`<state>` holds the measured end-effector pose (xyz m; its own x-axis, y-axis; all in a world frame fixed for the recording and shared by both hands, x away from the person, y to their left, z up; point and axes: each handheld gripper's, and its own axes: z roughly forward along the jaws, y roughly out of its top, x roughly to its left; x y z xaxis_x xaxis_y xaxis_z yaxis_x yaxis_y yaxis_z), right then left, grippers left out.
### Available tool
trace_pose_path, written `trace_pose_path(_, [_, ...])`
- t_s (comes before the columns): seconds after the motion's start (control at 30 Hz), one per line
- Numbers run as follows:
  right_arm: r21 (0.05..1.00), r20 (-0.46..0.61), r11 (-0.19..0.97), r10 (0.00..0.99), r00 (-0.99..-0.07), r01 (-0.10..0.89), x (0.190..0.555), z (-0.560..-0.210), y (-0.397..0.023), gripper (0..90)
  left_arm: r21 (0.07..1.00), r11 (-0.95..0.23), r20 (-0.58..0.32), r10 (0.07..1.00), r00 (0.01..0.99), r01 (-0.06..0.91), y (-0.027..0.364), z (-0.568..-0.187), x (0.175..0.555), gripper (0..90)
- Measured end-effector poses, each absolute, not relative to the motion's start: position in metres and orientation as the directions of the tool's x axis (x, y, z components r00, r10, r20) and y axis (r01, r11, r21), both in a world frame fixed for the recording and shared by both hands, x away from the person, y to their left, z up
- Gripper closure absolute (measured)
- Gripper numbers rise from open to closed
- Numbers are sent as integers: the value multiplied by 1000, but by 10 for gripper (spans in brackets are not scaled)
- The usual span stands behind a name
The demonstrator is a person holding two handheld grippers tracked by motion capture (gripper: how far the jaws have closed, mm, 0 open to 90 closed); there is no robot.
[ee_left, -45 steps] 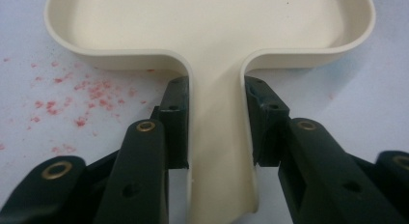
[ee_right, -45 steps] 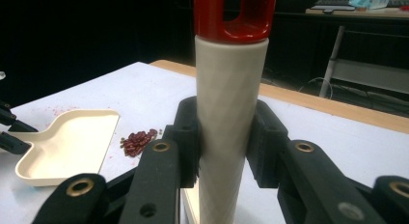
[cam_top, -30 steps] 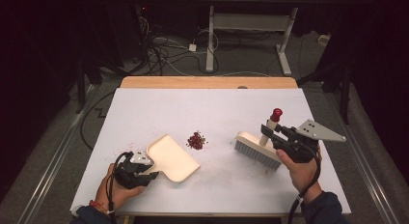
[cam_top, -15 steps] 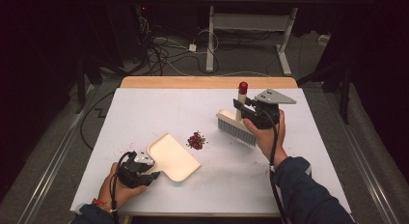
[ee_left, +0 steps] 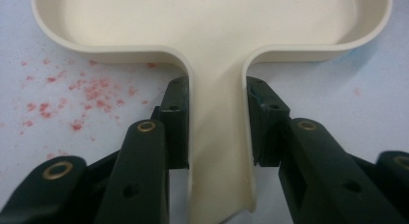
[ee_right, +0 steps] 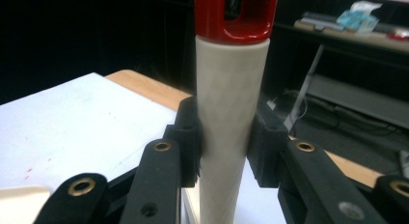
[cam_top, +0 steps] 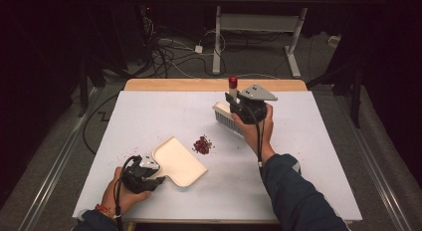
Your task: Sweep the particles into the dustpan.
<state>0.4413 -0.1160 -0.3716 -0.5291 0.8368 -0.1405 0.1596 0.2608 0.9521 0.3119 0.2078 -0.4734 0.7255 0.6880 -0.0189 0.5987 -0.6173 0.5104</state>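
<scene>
A cream dustpan (cam_top: 178, 161) lies on the white table, its handle (ee_left: 219, 151) clamped between the jaws of my left gripper (cam_top: 142, 176) at the front left. My right gripper (cam_top: 246, 109) is shut on the pale handle (ee_right: 230, 122) of a brush, which ends in a red cap (cam_top: 233, 82). The brush head (cam_top: 226, 119) with its bristles hangs at the far middle of the table, beyond a small pile of red crumbs (cam_top: 201, 144). The crumbs lie between the dustpan's mouth and the brush.
Faint red specks (ee_left: 72, 96) dot the table beside the dustpan. The white table (cam_top: 318, 156) has a wooden strip (cam_top: 174, 84) along its far edge. Cables and desk legs (cam_top: 217, 47) stand on the floor behind it.
My right hand carried the brush from the right side of the table leftward and away, to behind the crumb pile. The left gripper and dustpan stayed put.
</scene>
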Motion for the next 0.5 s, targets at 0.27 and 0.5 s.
trace_pose_path(0.27, [959, -86, 224, 813, -577, 172, 440, -387, -100, 697, 507, -623, -11, 686, 728, 596, 207, -473, 312, 636])
trace_pose_path(0.5, [962, -48, 207, 772, -634, 179, 424, -390, -92, 696, 506, -621, -17, 686, 727, 598, 207, -473, 313, 635])
